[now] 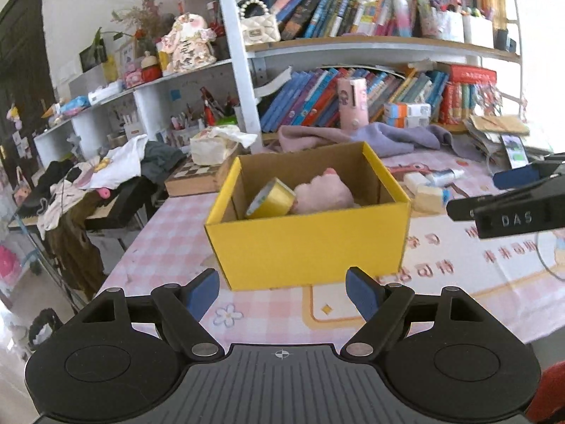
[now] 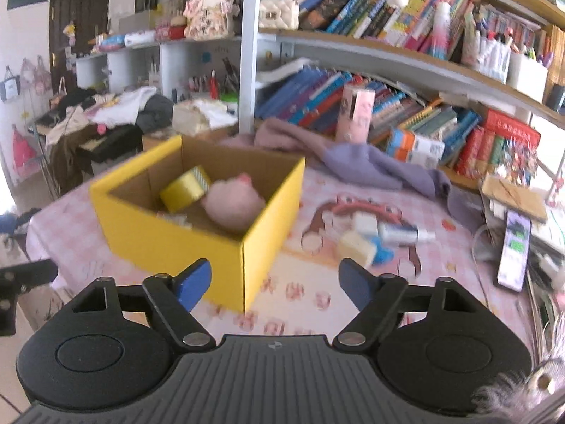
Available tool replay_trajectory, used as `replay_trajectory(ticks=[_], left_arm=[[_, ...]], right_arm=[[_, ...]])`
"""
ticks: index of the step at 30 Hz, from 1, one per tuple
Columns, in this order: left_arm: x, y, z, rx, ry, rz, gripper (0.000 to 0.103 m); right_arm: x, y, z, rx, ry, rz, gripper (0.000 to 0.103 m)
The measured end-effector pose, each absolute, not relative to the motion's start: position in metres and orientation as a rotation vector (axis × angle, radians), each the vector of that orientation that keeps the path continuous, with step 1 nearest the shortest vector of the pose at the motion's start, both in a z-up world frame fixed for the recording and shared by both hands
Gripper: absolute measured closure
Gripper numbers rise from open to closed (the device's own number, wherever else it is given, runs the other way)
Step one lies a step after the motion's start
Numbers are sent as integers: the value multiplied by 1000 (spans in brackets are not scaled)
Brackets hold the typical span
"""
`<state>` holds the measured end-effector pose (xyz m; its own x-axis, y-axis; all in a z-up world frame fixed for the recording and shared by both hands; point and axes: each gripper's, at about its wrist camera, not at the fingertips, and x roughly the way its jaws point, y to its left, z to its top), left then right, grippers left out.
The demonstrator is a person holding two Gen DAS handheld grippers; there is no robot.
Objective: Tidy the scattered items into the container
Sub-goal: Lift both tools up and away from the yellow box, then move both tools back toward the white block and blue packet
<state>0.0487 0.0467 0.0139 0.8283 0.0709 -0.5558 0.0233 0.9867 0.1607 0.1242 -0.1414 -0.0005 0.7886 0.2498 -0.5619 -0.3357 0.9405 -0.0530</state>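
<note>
Nearest in the left wrist view: left hand-held gripper [image 1: 282,293], blue-padded fingers spread wide apart, nothing between them, hovering above the pink checked tablecloth of the table [image 1: 169,243]. Just beyond the fingertips, open yellow cardboard box [image 1: 307,243], plain brown inside. Inside the box, yellow roll of tape [image 1: 271,199] leaning on edge at the left, touching a soft pink plush toy [image 1: 323,194] at the right. At the right edge of that view, right hand-held gripper [image 1: 508,208] seen side-on, marked "DAS".

Nearest in the right wrist view: the same right hand-held gripper [image 2: 275,282], blue pads likewise wide apart and holding nothing. Ahead and to the left, the yellow box [image 2: 176,243] with one corner turned toward the camera, tape roll [image 2: 185,189] and plush [image 2: 233,205] within.

Still out on the tablecloth, right of the box: pale yellow sponge block [image 2: 356,247] with a blue piece just beside it, small white block [image 2: 365,224] behind, and a silver tube with a white cap [image 2: 406,233] lying flat, all close together. Farther right, black smartphone [image 2: 513,251] lying screen up near the table edge.

Beyond these, crumpled lavender cloth [image 2: 370,166] spread along the back of the table, pink cylindrical canister [image 2: 355,113] standing upright behind it. Farthest back, shelves packed with leaning books [image 2: 317,99]; cream quilted handbag [image 2: 277,10] on the upper shelf.
</note>
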Motion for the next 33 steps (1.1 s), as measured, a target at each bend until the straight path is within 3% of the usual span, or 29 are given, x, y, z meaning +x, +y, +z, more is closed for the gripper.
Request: replay_trajectory(ticks=[6, 10, 33], left_arm=[[29, 40, 9, 168, 603, -14, 22], [19, 39, 6, 160, 614, -20, 22], [17, 18, -4, 186, 647, -69, 22]], right_arm=[[81, -137, -15, -187, 604, 322, 42], [57, -133, -18, -221, 596, 333, 44], [38, -158, -18, -200, 627, 275, 46]])
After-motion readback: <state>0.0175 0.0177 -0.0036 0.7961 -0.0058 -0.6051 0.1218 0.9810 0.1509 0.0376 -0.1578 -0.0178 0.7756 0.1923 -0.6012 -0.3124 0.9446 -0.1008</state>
